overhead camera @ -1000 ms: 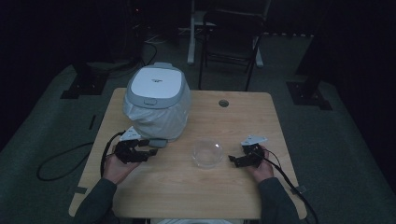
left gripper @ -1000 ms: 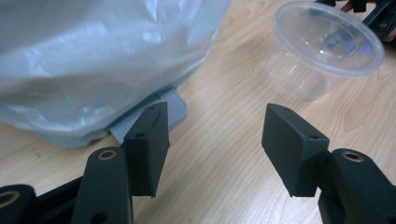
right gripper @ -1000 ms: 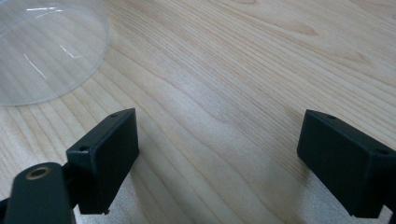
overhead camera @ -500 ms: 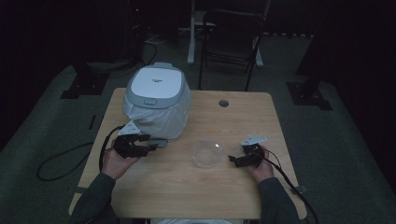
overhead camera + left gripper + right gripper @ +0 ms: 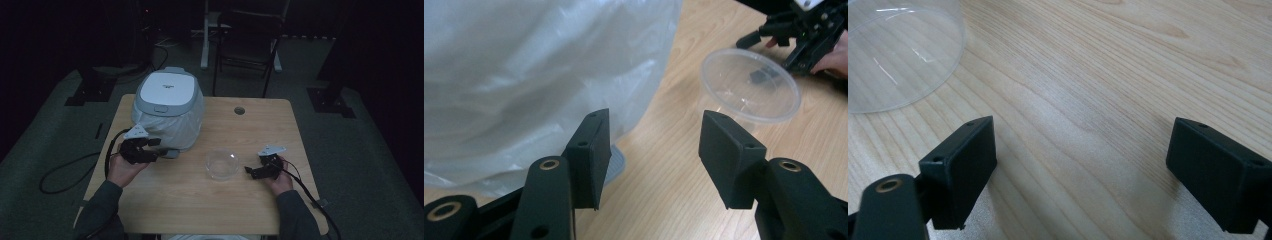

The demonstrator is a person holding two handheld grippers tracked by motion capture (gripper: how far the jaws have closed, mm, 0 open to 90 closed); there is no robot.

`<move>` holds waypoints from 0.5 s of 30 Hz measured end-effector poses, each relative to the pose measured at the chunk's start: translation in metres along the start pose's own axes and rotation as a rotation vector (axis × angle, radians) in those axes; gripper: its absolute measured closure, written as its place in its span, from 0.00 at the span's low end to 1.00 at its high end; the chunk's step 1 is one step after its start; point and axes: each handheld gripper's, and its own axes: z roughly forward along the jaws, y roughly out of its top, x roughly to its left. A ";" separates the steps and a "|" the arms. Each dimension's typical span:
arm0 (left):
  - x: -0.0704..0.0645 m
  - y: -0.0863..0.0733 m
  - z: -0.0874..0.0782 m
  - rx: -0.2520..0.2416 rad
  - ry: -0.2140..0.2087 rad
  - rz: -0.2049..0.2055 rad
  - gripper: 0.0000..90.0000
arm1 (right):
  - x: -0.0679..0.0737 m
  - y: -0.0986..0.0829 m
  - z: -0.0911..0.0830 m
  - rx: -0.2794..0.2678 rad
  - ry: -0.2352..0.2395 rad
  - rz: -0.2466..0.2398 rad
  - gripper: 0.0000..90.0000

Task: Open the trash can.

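Down at the lower edge of the high view, the left gripper [image 5: 152,150] hovers with jaws spread beside the plastic-wrapped appliance [image 5: 169,107], while the right gripper [image 5: 256,171] rests, jaws equally wide, just right of the clear plastic bowl [image 5: 221,164] at centre frame. Likely risk: the left jaws snag the loose plastic wrap [image 5: 524,75] and drag it, or the light bowl skids away when nudged from one side.

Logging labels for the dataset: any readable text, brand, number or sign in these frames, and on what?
None can be read.
A faint dark mark sits on the white lid of the rice cooker, too small and blurred to read.
The clear plastic bowl, the table and both grippers carry no visible text.
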 end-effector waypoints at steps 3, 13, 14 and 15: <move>0.001 0.004 -0.002 -0.009 0.000 -0.002 0.52 | 0.000 0.000 0.000 0.000 0.000 0.001 0.13; 0.002 0.018 -0.010 -0.034 -0.014 0.005 0.54 | 0.000 0.000 0.000 -0.002 -0.001 0.000 0.13; 0.002 0.020 -0.011 -0.036 -0.016 0.006 0.54 | 0.000 0.000 0.000 -0.001 -0.001 0.002 0.13; 0.002 0.021 -0.012 -0.036 -0.016 0.008 0.54 | 0.000 0.000 0.000 -0.002 0.000 0.001 0.13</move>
